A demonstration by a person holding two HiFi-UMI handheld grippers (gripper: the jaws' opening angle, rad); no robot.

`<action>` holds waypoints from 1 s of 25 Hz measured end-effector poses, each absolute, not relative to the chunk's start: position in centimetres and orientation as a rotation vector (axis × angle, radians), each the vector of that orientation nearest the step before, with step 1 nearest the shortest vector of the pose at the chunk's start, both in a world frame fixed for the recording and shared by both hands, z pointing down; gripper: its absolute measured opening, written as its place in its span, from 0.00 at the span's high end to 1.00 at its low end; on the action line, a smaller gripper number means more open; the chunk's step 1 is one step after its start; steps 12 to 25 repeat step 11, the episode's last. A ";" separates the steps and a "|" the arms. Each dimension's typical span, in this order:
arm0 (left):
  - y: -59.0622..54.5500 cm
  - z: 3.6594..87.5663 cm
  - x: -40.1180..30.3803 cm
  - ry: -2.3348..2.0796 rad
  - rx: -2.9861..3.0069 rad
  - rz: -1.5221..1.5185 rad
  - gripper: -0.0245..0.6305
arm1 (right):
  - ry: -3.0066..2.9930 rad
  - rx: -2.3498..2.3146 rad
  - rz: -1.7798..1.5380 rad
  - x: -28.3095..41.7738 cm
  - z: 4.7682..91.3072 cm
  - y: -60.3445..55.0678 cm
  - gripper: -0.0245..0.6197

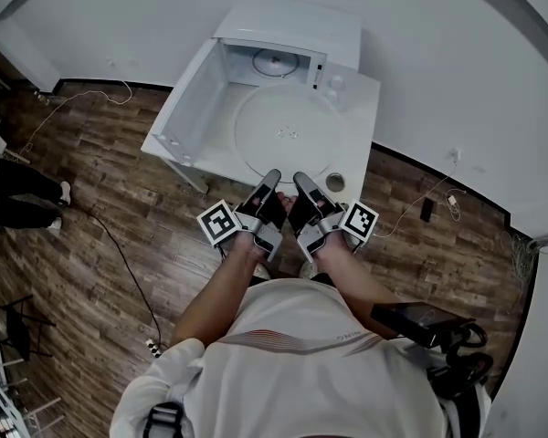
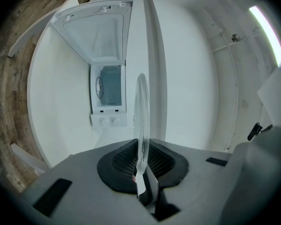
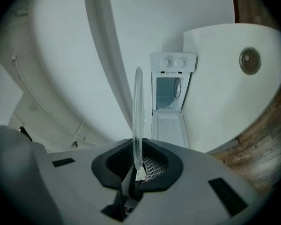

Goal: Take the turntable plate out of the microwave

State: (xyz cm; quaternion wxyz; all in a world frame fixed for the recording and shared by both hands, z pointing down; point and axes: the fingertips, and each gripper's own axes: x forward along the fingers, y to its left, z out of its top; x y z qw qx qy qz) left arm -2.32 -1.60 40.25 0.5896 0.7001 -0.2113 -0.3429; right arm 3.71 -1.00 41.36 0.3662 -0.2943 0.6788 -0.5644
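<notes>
Floor (image 1: 91,181): dark wood planks to our left.
Left claw (image 1: 270,179): clamped on the plate's near rim.
Turntable plate (image 1: 288,130): clear glass, outside the open microwave (image 1: 292,35), over the white surface (image 1: 363,117).
Right claw (image 1: 301,181): clamped on the same rim.
Wall (image 1: 438,62): plain white.

— Is any writing coming through legibly?
— No. Tiny print is showing on the microwave panel (image 2: 107,118) and the shirt (image 1: 301,363), both unreadable. The square markers (image 1: 221,223) are showing only black-and-white patterns.
</notes>
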 end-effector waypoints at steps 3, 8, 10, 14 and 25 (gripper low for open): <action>-1.1 40.4 -1.6 -0.501 1.620 -0.797 0.89 | 1.747 -0.754 -1.462 4.4 41.4 -0.6 0.90; -1.4 40.6 -1.0 -0.510 1.621 -0.798 0.89 | 1.751 -0.744 -1.473 5.1 41.5 -0.9 0.90; -1.4 40.6 -0.6 -0.511 1.620 -0.796 0.89 | 1.752 -0.743 -1.475 5.4 41.6 -0.9 0.90; -1.4 40.6 -0.5 -0.512 1.618 -0.795 0.89 | 1.753 -0.744 -1.475 5.6 41.7 -0.9 0.90; -1.4 40.6 -0.5 -0.512 1.618 -0.795 0.89 | 1.753 -0.744 -1.475 5.6 41.7 -0.9 0.90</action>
